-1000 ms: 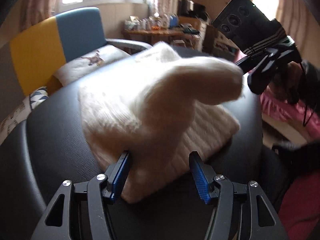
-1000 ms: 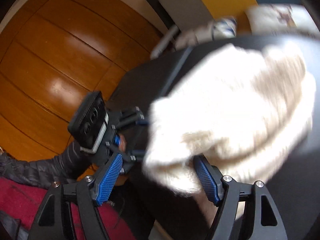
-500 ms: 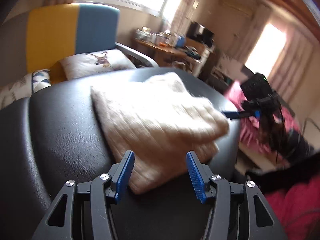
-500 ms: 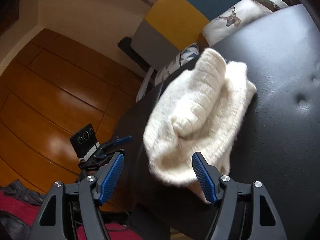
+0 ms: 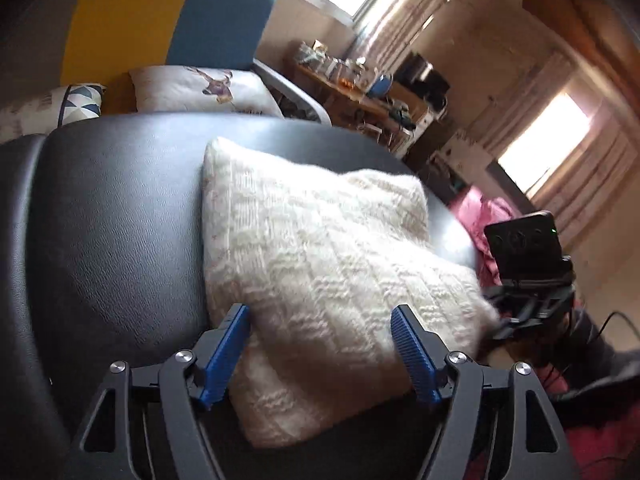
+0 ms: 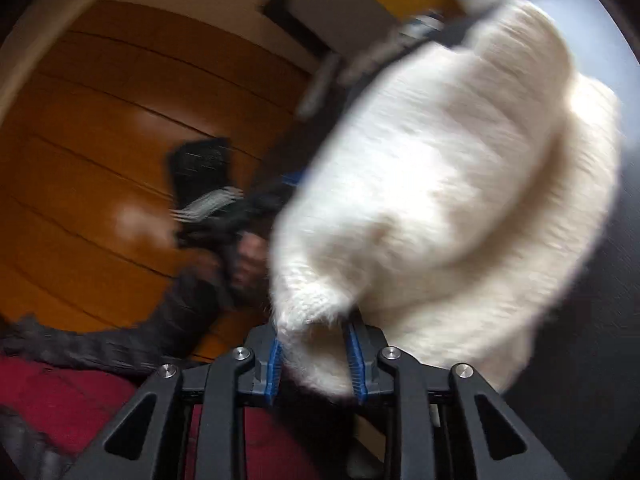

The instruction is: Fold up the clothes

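A cream knitted sweater lies folded into a thick packet on a black padded seat, with its near edge between the spread fingers of the left gripper. These fingers are released: the blue pads stand on both sides of the knit, and it is not clear that they press it. In the right wrist view the picture is blurred, but the right gripper has its fingers drawn close together on a fluffy corner of the sweater, so it seems to be grasping this corner. The step in hand is probably one more fold, or the tidying of the packet. To do it well, the right gripper should carry its corner in a low, slow arc, because loose wool sags and the layers underneath can slide on the smooth seat. The left gripper can help by holding the near edge down, or by closing on all the layers together and not only the top one. The edges should then meet evenly before the corner is let go. Beyond the seat there are a cushion with a deer print and a cluttered table, well apart from the work.
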The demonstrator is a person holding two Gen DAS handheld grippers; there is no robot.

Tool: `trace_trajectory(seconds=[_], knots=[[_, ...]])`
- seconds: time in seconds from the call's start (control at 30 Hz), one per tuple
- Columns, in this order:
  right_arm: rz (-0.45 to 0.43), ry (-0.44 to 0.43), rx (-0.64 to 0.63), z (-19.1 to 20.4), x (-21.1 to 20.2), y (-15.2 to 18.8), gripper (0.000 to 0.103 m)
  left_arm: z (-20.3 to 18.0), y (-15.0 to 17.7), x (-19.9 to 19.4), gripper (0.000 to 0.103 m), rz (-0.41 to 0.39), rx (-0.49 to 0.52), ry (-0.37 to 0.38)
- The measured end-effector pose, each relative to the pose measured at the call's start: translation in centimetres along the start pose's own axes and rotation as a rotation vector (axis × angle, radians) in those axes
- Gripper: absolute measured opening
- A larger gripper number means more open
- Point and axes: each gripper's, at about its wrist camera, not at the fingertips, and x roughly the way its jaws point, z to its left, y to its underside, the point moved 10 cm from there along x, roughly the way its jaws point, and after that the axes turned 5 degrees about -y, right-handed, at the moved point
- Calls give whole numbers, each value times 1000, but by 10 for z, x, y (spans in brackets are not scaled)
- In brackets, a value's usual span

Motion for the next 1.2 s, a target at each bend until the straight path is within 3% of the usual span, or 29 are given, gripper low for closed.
trace_trajectory(seconds=[0.03, 0.07, 0.17, 0.23, 0.27, 0.37, 0.43, 0.47, 0.5, 0.63, 0.73, 0.77, 0.83, 0.87, 0.93, 1.03, 1.07, 1.1, 1.2], knots=[[46, 110, 46, -29, 2, 13, 18, -1, 10, 6, 74, 39, 19, -7], [21, 96, 87, -40, -3, 18, 11, 0, 19, 10, 74, 68, 47, -41], [-50, 60, 105, -40, -19, 25, 14, 0, 38, 9, 73, 103, 75, -68], [-51, 35, 134, -36, -23, 29, 20, -2, 34, -3, 71, 63, 47, -45], [-74, 14, 146, -33, -30, 25, 28, -5, 27, -10, 71, 30, 39, -29], [-225, -24, 142, -27, -61, 3, 31, -14, 5, -24, 71, -60, 33, 11], [-367, -35, 151, -26, -85, -19, 45, -22, -3, -19, 71, -72, 51, 15], [-417, -20, 167, -30, -92, -29, 60, -26, -4, -15, 71, -67, 65, 18], [-445, 8, 190, -39, -92, -36, 66, -31, -5, -12, 71, -63, 78, 21], [-466, 46, 339, -74, -86, -58, 66, -47, 5, 10, 71, -18, 137, 24], [-463, 47, 325, -79, -66, -76, 66, -54, 15, 20, 73, 4, 146, 42], [-445, 75, 280, -75, -60, -81, 63, -56, 19, 23, 73, 12, 141, 51], [-374, 209, 104, -58, -50, -88, 48, -59, 28, 28, 75, 34, 165, 51], [-346, 310, 19, -50, -50, -91, 36, -61, 32, 30, 75, 46, 177, 51], [-293, 535, -145, -35, -55, -97, 31, -66, 41, 33, 76, 73, 208, 54], [-188, 922, -306, -61, -54, -88, 31, -77, 53, 38, 76, 112, 271, 64], [-171, 954, -282, -79, -58, -84, 31, -81, 56, 39, 76, 121, 295, 58], [-195, 918, -228, -96, -63, -83, 38, -86, 59, 41, 76, 131, 320, 53], [-321, 681, -36, -125, -81, -79, 46, -93, 64, 42, 76, 143, 360, 29]])
